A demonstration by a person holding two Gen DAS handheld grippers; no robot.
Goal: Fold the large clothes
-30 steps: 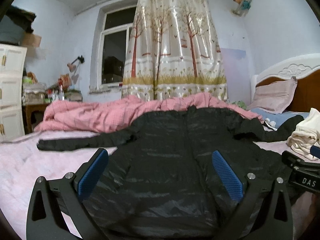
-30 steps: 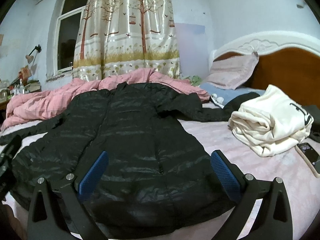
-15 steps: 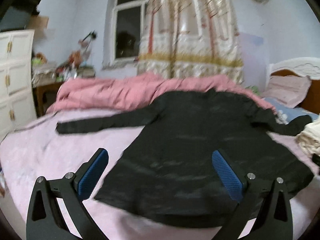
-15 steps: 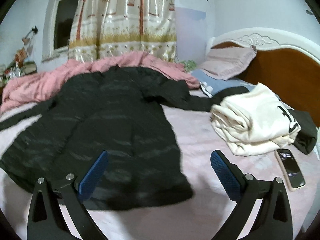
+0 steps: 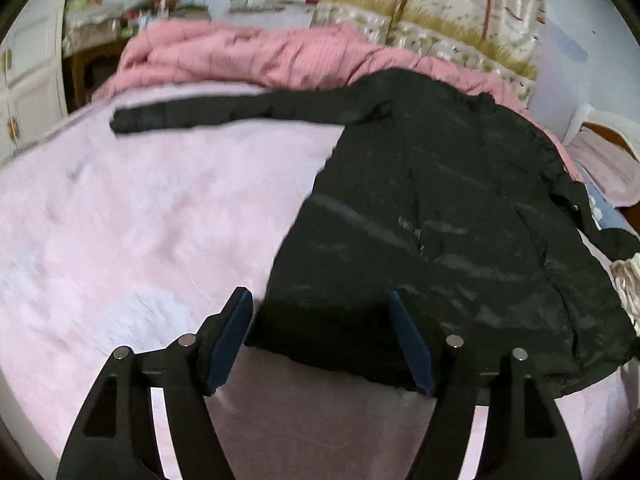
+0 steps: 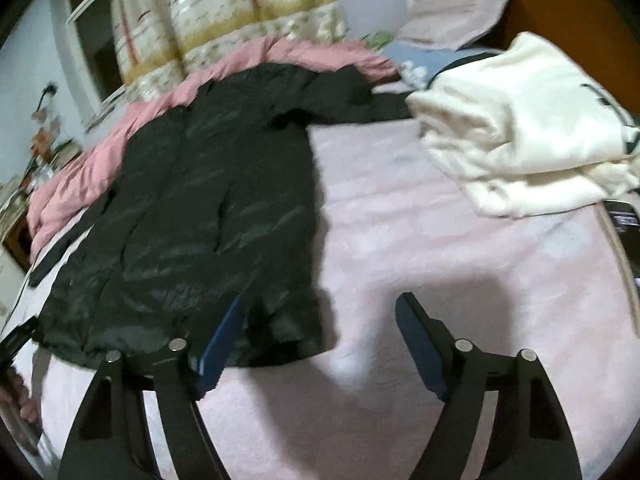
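Left wrist view: the left gripper [image 5: 322, 330] is closing, pads not yet pressing, around the near hem corner of the black coat [image 5: 440, 208] spread on the pink bed [image 5: 120, 220]; motion blur smears its surface. Right wrist view: the right gripper [image 6: 320, 336], also closing, frames the coat's other hem corner; a phone [image 6: 624, 224] beside the folded cream garment [image 6: 520, 128] is cut off.

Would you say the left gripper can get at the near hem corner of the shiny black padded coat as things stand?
Probably yes. The left gripper is closing with the shiny black padded coat hem corner framed between its blue pads; only bare pink bedsheet surrounds it, nothing blocking.
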